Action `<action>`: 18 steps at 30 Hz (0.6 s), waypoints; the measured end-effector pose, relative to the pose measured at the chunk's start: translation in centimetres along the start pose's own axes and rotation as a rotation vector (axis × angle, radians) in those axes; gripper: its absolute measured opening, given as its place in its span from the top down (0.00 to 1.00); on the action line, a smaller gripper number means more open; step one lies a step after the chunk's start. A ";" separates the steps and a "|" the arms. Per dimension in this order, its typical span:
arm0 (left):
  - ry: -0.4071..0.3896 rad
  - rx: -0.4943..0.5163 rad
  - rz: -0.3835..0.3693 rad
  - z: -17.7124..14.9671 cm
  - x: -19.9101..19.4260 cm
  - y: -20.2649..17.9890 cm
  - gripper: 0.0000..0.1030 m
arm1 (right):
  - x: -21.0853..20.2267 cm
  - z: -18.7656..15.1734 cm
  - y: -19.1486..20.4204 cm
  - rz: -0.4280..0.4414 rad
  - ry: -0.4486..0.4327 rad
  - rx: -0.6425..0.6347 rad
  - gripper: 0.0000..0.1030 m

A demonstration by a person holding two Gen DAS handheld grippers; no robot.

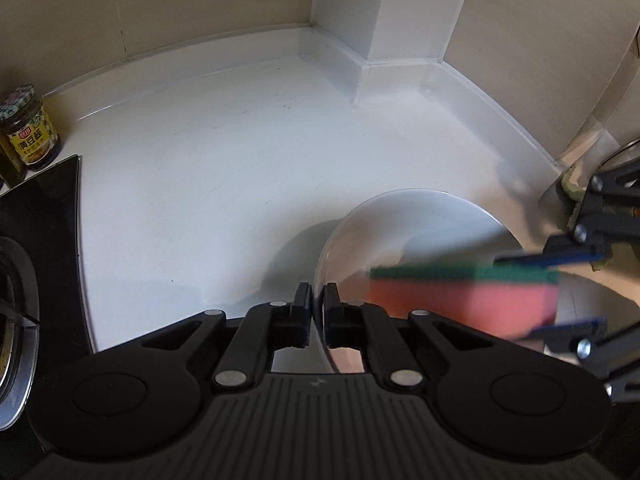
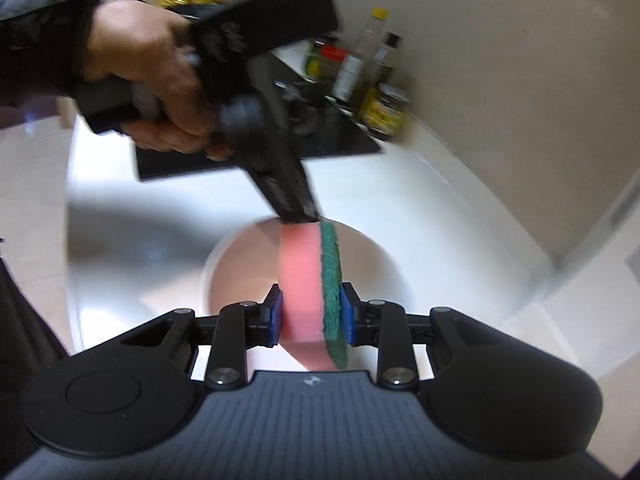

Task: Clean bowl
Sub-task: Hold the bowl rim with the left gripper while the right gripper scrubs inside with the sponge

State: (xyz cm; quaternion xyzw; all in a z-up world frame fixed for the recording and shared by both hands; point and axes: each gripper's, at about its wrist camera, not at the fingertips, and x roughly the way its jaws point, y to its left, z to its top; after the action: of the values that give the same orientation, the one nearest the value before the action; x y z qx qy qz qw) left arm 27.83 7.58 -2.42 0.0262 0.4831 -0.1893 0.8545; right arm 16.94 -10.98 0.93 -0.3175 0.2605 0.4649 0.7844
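A white bowl (image 1: 400, 224) stands tilted over the white counter, with my left gripper (image 1: 317, 300) shut on its near rim. A pink sponge (image 1: 460, 300) with a green scouring face reaches over the bowl's mouth from the right, clamped between the blue pads of my right gripper (image 1: 520, 296). In the right wrist view the right gripper (image 2: 312, 312) is shut on the sponge (image 2: 300, 276), pink side left, green side right, above the bowl (image 2: 236, 268). A hand holds the left gripper (image 2: 302, 216), whose tips meet the bowl's far rim. The sponge hides part of the bowl's inside.
A sauce jar (image 1: 30, 128) and a black glass gas hob (image 1: 44, 220) lie at the left. Several oil and sauce bottles (image 2: 372, 76) line the wall behind the hob (image 2: 344, 140). A white wall pillar (image 1: 384, 20) juts into the counter (image 1: 220, 152) at the back.
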 end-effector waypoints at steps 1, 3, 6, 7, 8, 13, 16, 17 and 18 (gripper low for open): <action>-0.001 -0.012 -0.003 -0.1 0.0 0.1 0.97 | -0.2 0.0 0.3 0.022 -0.001 -0.016 0.75; -0.005 -0.017 0.001 -0.2 -0.1 0.0 0.97 | -1.2 -0.1 1.2 0.075 0.006 -0.070 0.75; -0.009 -0.023 0.012 -0.4 -0.1 -0.2 0.97 | -2.5 -0.2 1.8 0.114 0.048 -0.123 0.76; -0.006 -0.037 0.010 -0.6 -0.2 -0.2 0.97 | -2.8 -0.2 1.8 0.113 0.062 -0.137 0.76; -0.004 -0.051 0.008 -0.7 -0.3 -0.1 0.96 | -3.2 -0.2 1.8 0.113 0.077 -0.150 0.76; 0.009 -0.105 0.024 -1.9 -1.5 -0.3 0.88 | -4.5 -1.1 2.1 0.070 0.125 -0.212 0.76; 0.021 -0.106 0.047 -2.5 -2.1 -0.8 0.86 | -4.3 -1.2 2.7 0.004 0.141 -0.253 0.76; 0.020 -0.100 0.043 -2.6 -2.2 -0.9 0.86 | -4.1 -1.3 2.8 -0.014 0.144 -0.265 0.76; 0.015 -0.101 0.037 -2.6 -2.1 -0.8 0.86 | -3.8 -1.3 3.0 -0.049 0.150 -0.288 0.76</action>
State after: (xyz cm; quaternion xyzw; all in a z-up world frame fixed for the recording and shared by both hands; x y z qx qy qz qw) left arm 24.48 8.03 -1.95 -0.0064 0.4979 -0.1486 0.8544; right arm 12.44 -12.97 1.97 -0.4666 0.2412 0.4530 0.7203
